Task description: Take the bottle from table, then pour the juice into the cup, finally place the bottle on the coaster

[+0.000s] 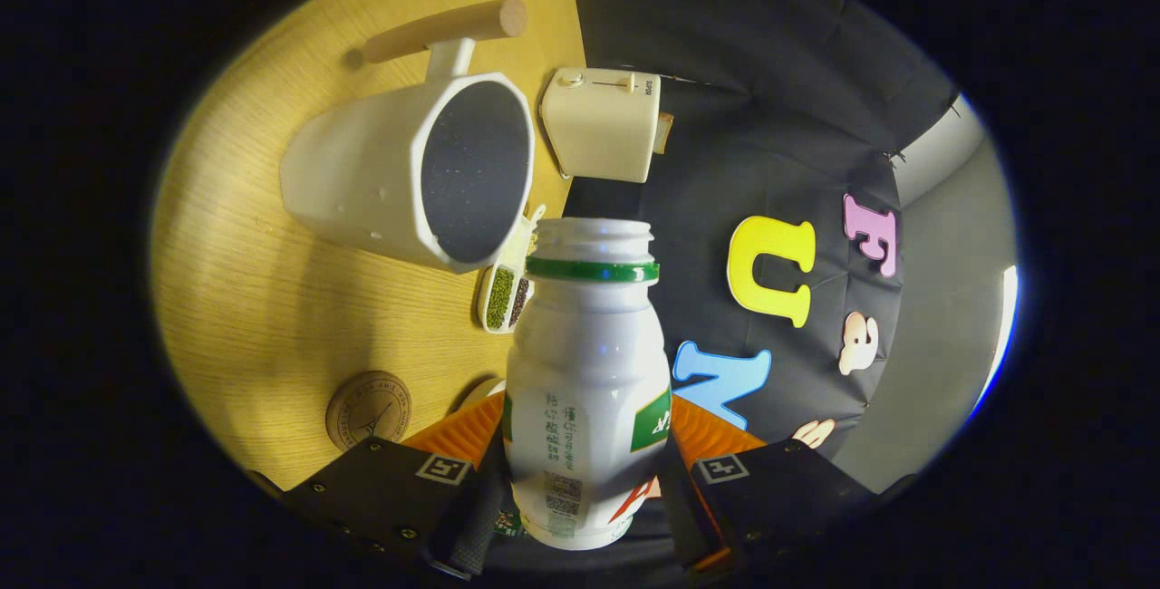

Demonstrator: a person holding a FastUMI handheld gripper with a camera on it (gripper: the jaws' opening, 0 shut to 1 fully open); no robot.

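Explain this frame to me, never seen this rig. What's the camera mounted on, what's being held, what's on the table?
There is no robot arm here: a person carries a handheld two-finger gripper, and a fisheye camera rides on it, looking forward along the fingers. That is why the picture is round and the scene looks tilted.

The fingers press on both sides of a white bottle with a green neck ring; its cap is off. The gripper is shut on it.

Beyond the bottle, on the wooden table: a white cup with a wooden handle, seen rolled sideways so you look into its dark inside; a cream-coloured appliance with a dial; a small divided dish of green and dark beans; and a round coaster near the left finger.

The bottle mouth sits close to the cup, which fits the pouring step, though no liquid is visible.
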